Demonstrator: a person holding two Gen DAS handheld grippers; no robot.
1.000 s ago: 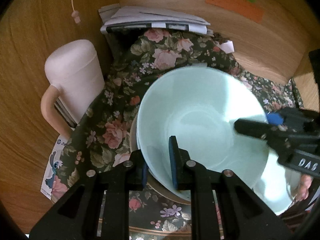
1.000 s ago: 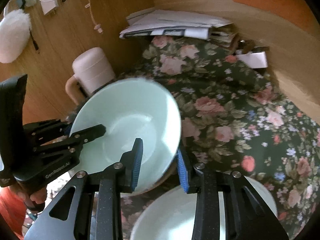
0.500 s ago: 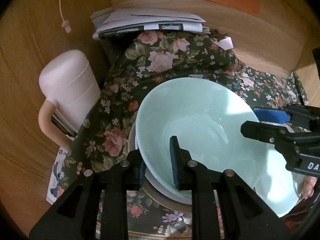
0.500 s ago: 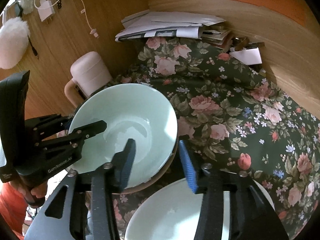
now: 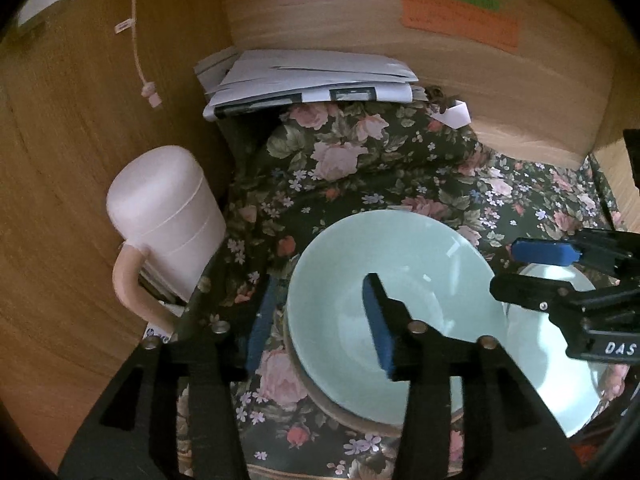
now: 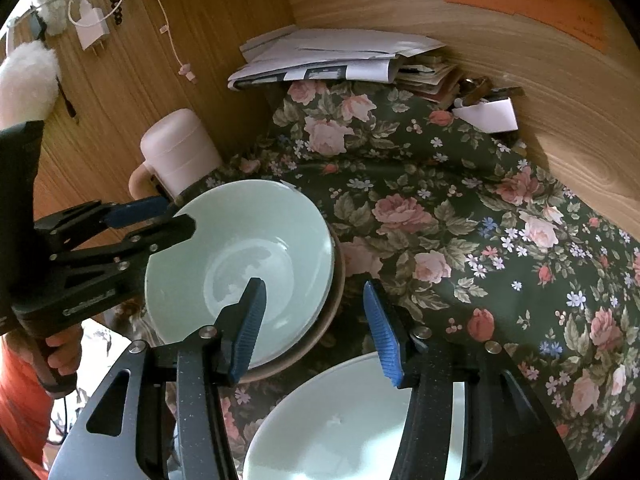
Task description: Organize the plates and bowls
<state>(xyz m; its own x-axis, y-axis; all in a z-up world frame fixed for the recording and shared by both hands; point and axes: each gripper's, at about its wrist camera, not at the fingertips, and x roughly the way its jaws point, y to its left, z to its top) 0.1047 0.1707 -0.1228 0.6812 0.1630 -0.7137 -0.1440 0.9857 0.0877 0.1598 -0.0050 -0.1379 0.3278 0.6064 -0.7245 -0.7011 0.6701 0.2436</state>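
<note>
**Both grippers parted around the stacked mint bowl**

A dark floral cloth (image 6: 460, 216) covers the surface, boxed in by wooden walls (image 5: 80, 200) on 2 sides. A pink lidded mug (image 5: 168, 216) stands at the left wall, just beside the bowl stack, its handle facing the camera. A pile of white papers (image 5: 308, 80) lies in the far corner, with a small white card (image 6: 488, 114) to its right. Coloured notes (image 5: 460, 20) are stuck to the back wall, and a cord (image 5: 138, 40) hangs on the left wall.

The pale green bowl (image 5: 392, 312) sits nested in a brown-rimmed dish (image 6: 334, 300) on the cloth. A 2nd pale bowl (image 6: 352, 424) lies close to its right, under the right gripper.

The left gripper (image 5: 320, 328) has just been opening: its jaws straddle the bowl's near-left rim, 1 blue pad inside the bowl and 1 outside, neither pressing on it. The right gripper (image 6: 316, 324) has also spread its jaws, which stand parted across the bowl's right rim without gripping. A hand (image 6: 60, 356) in an orange sleeve holds the left gripper's handle.
</note>
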